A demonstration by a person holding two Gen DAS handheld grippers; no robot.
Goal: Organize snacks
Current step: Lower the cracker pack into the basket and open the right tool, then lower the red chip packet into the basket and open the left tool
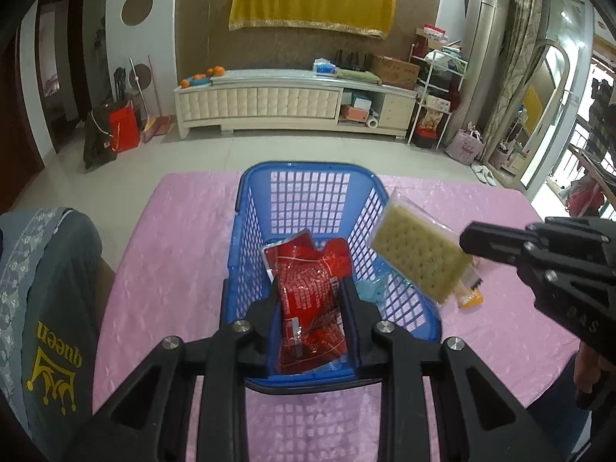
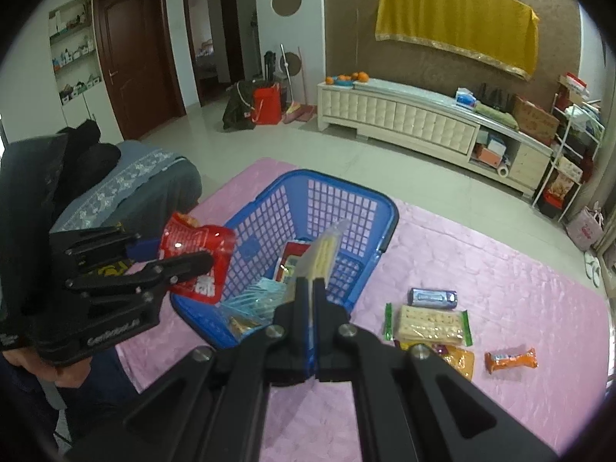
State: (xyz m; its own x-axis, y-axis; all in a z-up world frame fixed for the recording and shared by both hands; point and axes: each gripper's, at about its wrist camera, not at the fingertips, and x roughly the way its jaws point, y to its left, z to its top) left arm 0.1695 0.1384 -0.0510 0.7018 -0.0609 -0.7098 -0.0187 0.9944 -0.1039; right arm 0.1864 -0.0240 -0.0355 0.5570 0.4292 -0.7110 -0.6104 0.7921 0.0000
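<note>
A blue lattice basket [image 1: 254, 208] [image 2: 379, 208] stands on the pink tablecloth [image 1: 173, 231]. My left gripper [image 1: 310, 288] is shut on a red snack pouch [image 1: 308, 296] and holds it over the basket's near end; in the right wrist view the pouch [image 2: 196, 254] hangs at the basket's left rim. My right gripper [image 2: 311, 283] is shut on a clear pack of crackers [image 2: 327, 246] and holds it above the basket's right rim; the pack also shows in the left wrist view [image 1: 419, 258]. Blue and red packets [image 2: 261, 296] lie inside the basket.
Right of the basket on the cloth lie a green-edged cracker pack [image 2: 429, 323], a blue-grey packet [image 2: 433, 297], a yellow packet [image 2: 460, 362] and an orange bar [image 2: 510, 360]. A grey cushion [image 1: 50, 308] sits at the table's left edge. A white cabinet [image 1: 292, 104] stands beyond.
</note>
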